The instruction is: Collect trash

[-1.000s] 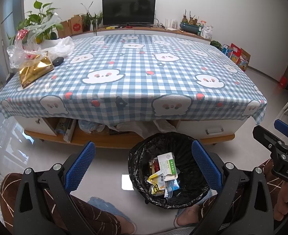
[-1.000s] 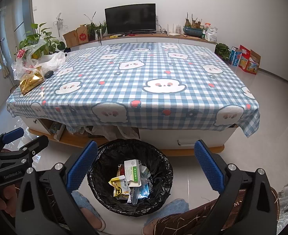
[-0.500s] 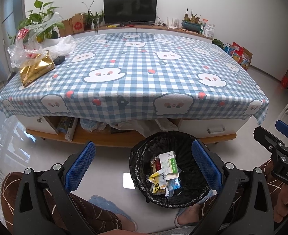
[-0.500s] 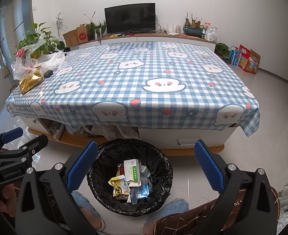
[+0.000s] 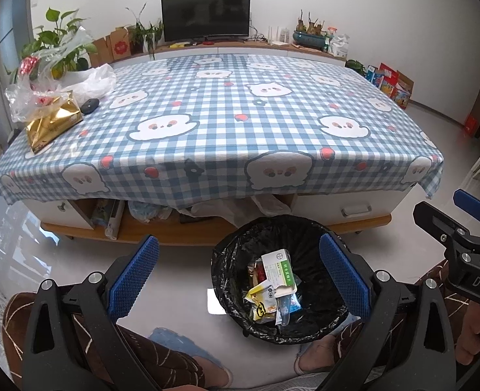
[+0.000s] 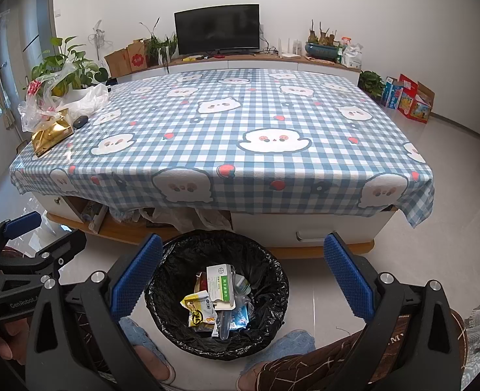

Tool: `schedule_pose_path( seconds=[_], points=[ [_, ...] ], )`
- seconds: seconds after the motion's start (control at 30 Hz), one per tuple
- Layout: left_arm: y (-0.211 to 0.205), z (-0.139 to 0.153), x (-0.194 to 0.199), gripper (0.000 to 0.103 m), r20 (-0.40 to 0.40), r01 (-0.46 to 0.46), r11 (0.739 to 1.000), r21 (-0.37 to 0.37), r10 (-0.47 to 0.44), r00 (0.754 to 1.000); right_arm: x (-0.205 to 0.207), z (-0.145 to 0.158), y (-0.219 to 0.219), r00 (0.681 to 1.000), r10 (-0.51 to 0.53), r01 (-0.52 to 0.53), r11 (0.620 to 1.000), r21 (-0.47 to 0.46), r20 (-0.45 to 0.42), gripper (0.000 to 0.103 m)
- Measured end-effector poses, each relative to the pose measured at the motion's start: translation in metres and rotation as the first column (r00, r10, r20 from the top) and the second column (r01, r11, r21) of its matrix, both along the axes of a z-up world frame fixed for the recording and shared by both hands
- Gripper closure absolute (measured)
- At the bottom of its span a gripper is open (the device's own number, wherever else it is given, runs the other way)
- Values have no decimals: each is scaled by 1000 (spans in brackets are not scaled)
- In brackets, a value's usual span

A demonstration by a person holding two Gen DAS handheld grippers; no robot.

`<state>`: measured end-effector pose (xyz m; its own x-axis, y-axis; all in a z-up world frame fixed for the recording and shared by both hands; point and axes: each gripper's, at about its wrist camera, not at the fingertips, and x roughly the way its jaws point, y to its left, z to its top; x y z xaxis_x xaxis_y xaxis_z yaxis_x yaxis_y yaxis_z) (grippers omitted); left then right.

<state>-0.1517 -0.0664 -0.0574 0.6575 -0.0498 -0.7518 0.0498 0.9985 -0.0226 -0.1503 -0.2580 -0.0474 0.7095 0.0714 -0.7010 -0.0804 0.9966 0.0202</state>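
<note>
A black-lined trash bin (image 5: 233,254) stands on the floor in front of the low table; it also shows in the right wrist view (image 6: 266,260). It holds a white and green box (image 5: 279,272) (image 6: 220,283), a yellow wrapper (image 5: 262,306) (image 6: 197,309) and other bits. My left gripper (image 5: 240,277) is open and empty, held above the bin's left side. My right gripper (image 6: 240,273) is open and empty above the bin. Each gripper shows at the edge of the other's view.
The low table has a blue checked cloth (image 5: 227,120) (image 6: 240,137). At its far left lie a gold packet (image 5: 52,123) (image 6: 49,135), clear plastic bags (image 5: 44,81) and a dark mouse (image 5: 89,106). The person's knees and slippers flank the bin. A TV cabinet stands behind.
Both grippers stay open and almost still. The left view has drifted slightly, with the bin and table sitting a touch lower in frame.
</note>
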Motion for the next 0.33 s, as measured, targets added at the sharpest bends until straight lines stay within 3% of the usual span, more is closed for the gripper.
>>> schedule_pose_path(
  seconds=[0.33],
  points=[
    [3, 0, 0, 6, 3, -13, 1000, -17, 13, 1000, -1, -3, 2, 1000, 1, -1, 1000, 1, -3, 8]
  ],
)
